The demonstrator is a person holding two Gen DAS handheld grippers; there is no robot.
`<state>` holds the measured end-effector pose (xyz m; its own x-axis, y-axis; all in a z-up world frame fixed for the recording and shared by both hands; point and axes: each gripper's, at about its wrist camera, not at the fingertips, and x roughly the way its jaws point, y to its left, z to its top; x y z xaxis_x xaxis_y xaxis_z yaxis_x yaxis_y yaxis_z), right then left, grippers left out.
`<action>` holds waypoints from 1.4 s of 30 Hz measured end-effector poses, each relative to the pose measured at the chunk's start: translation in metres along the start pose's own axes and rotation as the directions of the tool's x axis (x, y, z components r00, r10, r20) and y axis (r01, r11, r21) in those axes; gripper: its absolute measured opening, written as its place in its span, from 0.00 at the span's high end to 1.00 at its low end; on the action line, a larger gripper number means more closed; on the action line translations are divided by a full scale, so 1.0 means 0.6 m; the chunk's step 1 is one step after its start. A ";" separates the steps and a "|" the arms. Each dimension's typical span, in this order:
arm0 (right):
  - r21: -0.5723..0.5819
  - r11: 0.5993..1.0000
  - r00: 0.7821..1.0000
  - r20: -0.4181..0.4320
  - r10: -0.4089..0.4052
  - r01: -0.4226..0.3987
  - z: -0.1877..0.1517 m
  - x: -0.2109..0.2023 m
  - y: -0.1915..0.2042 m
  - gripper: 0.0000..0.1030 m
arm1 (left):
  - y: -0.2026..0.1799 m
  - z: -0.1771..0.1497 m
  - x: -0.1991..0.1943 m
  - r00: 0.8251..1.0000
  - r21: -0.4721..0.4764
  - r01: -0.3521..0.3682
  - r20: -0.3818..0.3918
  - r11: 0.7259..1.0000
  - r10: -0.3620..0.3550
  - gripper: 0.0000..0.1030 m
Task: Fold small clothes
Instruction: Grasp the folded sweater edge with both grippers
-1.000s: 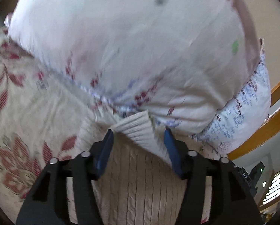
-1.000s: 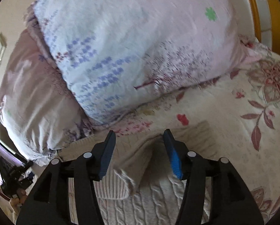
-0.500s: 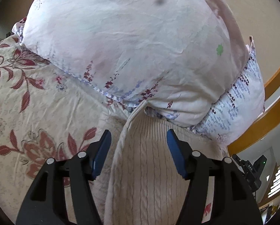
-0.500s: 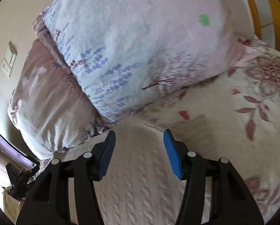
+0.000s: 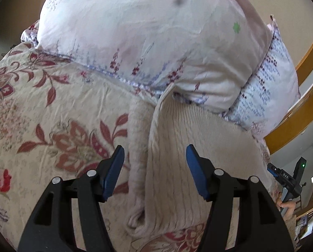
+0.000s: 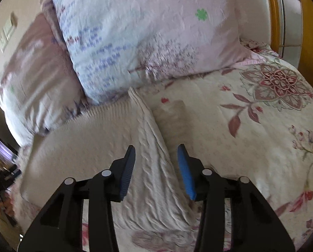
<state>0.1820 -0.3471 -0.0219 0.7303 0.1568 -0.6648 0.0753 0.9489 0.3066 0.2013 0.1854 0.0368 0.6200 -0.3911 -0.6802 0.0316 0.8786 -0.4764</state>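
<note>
A cream cable-knit sweater (image 5: 188, 138) lies flat on the floral bedspread (image 5: 51, 109), its ribbed far edge against the pillows. A sleeve (image 5: 137, 147) runs along its left side, folded. My left gripper (image 5: 154, 157) is open and empty, hovering over the sweater's left edge. In the right wrist view the sweater (image 6: 93, 138) fills the lower left. My right gripper (image 6: 156, 157) is open and empty above the sweater's right edge, where a cable-knit sleeve (image 6: 156, 168) lies folded over.
Two floral pillows (image 5: 148, 42) (image 6: 139, 37) lie at the far side, touching the sweater. A wooden bed frame (image 5: 303, 109) (image 6: 309, 33) borders the right. The bedspread (image 6: 251, 130) extends to the right. The other hand-held gripper (image 5: 288, 180) shows at the far right.
Both grippers let go of the sweater's far edge and drew back toward its near part. The sweater now lies flat and the pillows look farther away.
</note>
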 end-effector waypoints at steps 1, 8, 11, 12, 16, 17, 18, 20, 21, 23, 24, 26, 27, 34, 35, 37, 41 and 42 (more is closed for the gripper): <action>-0.009 1.000 1.000 -0.012 -0.007 0.007 -0.004 0.004 0.000 0.58 | 0.000 -0.005 0.002 1.000 0.003 -0.008 -0.006 1.000 0.008 0.43; -0.120 0.992 0.998 -0.045 -0.044 0.038 -0.028 0.016 0.018 0.86 | -0.015 -0.035 0.019 0.996 0.089 -0.067 -0.046 0.994 0.071 0.57; -0.140 0.989 0.999 -0.028 -0.039 0.035 -0.033 0.004 0.025 0.88 | -0.020 -0.043 0.025 0.994 0.115 -0.095 -0.048 0.989 0.101 0.72; -0.141 0.989 0.999 -0.023 -0.039 0.035 -0.034 0.001 0.026 0.89 | -0.020 -0.045 0.024 0.993 0.124 -0.100 -0.045 0.987 0.107 0.79; -0.124 0.992 0.999 0.034 -0.018 0.022 -0.034 -0.023 0.024 0.90 | -0.013 -0.043 0.012 0.996 0.099 -0.067 -0.043 0.993 0.072 0.86; -0.119 0.993 0.999 0.038 -0.014 0.019 -0.033 -0.027 0.023 0.91 | -0.013 -0.043 0.009 0.997 0.101 -0.065 -0.042 0.993 0.070 0.87; -0.115 0.993 0.999 0.043 -0.010 0.015 -0.034 -0.034 0.021 0.92 | -0.014 -0.043 0.004 0.997 0.106 -0.064 -0.038 0.992 0.069 0.88; -0.113 0.993 0.999 0.050 -0.011 0.016 -0.038 -0.044 0.019 0.92 | -0.015 -0.044 -0.004 0.997 0.113 -0.059 -0.034 0.992 0.063 0.89; -0.113 0.993 0.999 0.052 -0.010 0.016 -0.041 -0.049 0.018 0.92 | -0.014 -0.045 -0.008 0.998 0.112 -0.054 -0.032 0.992 0.057 0.89; -0.114 0.993 0.998 0.056 -0.015 0.021 -0.044 -0.054 0.016 0.92 | -0.012 -0.047 -0.012 0.998 0.109 -0.044 -0.032 0.993 0.048 0.90; -0.117 0.993 0.998 0.054 -0.019 0.025 -0.045 -0.054 0.015 0.92 | -0.011 -0.049 -0.014 0.999 0.109 -0.041 -0.031 0.993 0.045 0.90; -0.118 0.993 0.999 0.047 -0.022 0.027 -0.045 -0.046 0.011 0.92 | -0.014 -0.052 -0.015 0.998 0.134 -0.057 -0.019 0.989 0.060 0.92; -0.107 0.994 0.999 0.030 -0.020 0.024 -0.041 -0.035 0.008 0.92 | -0.015 -0.053 -0.015 0.998 0.138 -0.057 -0.017 0.989 0.060 0.92; -0.074 0.997 1.000 -0.015 -0.003 0.002 -0.037 -0.010 0.005 0.81 | -0.029 -0.056 -0.011 0.999 0.149 -0.036 -0.020 0.988 0.039 0.81; -0.075 0.997 1.000 -0.014 -0.003 0.002 -0.038 -0.010 0.005 0.81 | -0.031 -0.057 -0.010 0.999 0.153 -0.038 -0.020 0.988 0.042 0.81; -0.077 0.997 1.000 -0.010 -0.002 0.001 -0.039 -0.010 0.005 0.82 | -0.031 -0.056 -0.007 0.999 0.149 -0.032 -0.026 0.988 0.037 0.81; -0.053 0.999 1.000 0.011 0.003 -0.003 -0.038 -0.018 -0.003 0.91 | -0.023 -0.056 -0.001 0.998 0.127 -0.040 -0.042 0.991 0.045 0.93; -0.035 0.999 1.000 0.026 0.013 -0.012 -0.036 -0.026 -0.007 0.91 | -0.019 -0.055 -0.003 0.998 0.115 -0.034 -0.045 0.993 0.039 0.94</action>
<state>0.1555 -0.3474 -0.0273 0.7490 0.1620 -0.6425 0.0426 0.9559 0.2907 0.1741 0.1671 0.0252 0.5850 -0.3681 -0.7227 0.1001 0.9170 -0.3861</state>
